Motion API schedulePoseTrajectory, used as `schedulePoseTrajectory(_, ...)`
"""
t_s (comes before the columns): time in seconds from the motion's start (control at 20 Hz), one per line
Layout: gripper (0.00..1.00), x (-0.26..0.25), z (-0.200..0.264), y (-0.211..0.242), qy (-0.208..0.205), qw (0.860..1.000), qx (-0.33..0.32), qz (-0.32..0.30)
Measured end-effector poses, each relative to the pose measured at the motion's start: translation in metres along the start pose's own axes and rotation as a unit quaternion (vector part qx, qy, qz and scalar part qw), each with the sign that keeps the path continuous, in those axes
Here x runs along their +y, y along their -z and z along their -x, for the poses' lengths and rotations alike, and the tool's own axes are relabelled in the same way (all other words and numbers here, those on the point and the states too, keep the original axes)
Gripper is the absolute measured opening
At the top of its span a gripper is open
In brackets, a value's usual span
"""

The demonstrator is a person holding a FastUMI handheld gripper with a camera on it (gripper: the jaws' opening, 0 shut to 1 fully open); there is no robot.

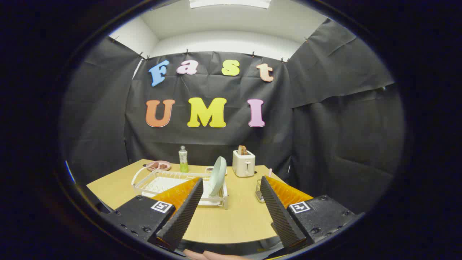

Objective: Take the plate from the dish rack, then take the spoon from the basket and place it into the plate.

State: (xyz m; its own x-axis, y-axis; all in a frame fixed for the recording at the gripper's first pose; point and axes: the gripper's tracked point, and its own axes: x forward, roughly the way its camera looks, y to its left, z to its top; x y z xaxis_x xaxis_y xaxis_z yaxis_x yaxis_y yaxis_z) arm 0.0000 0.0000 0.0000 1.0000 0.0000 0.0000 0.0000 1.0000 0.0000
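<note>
A pale green plate (218, 175) stands on edge in the right end of a white dish rack (156, 181) on the wooden table (231, 216). My gripper (231, 182) hangs above the table's near edge, open, nothing between its fingers. The plate is just ahead, between the fingertips and closer to the left one. A small wire basket (258, 190) sits right of the rack, partly hidden behind the right finger (278, 209). A thin pink-tipped handle (270, 172) pokes up above it; whether it is the spoon I cannot tell.
A white toaster (243, 163) with toast in it stands at the back of the table, a green bottle (183, 159) left of it, and a pink dish (158, 165) with dark food at the back left. Bare tabletop lies between the rack and the near edge.
</note>
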Motion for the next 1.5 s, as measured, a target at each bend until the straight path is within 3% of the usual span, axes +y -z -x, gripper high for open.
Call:
schedulePoseTrajectory(0.8, 1.0, 0.0, -0.024, -0.001, 0.007, 1.0, 0.015, 0.011)
schedulePoseTrajectory(1.15, 1.0, 0.028, -0.105, -0.027, 0.007, 0.999, 0.042, 0.029)
schedulePoseTrajectory(1.3, 1.0, 0.052, -0.15, -0.035, -0.017, 0.997, 0.069, 0.037)
schedulePoseTrajectory(1.5, 1.0, 0.062, -0.216, -0.028, -0.018, 0.986, 0.154, 0.053)
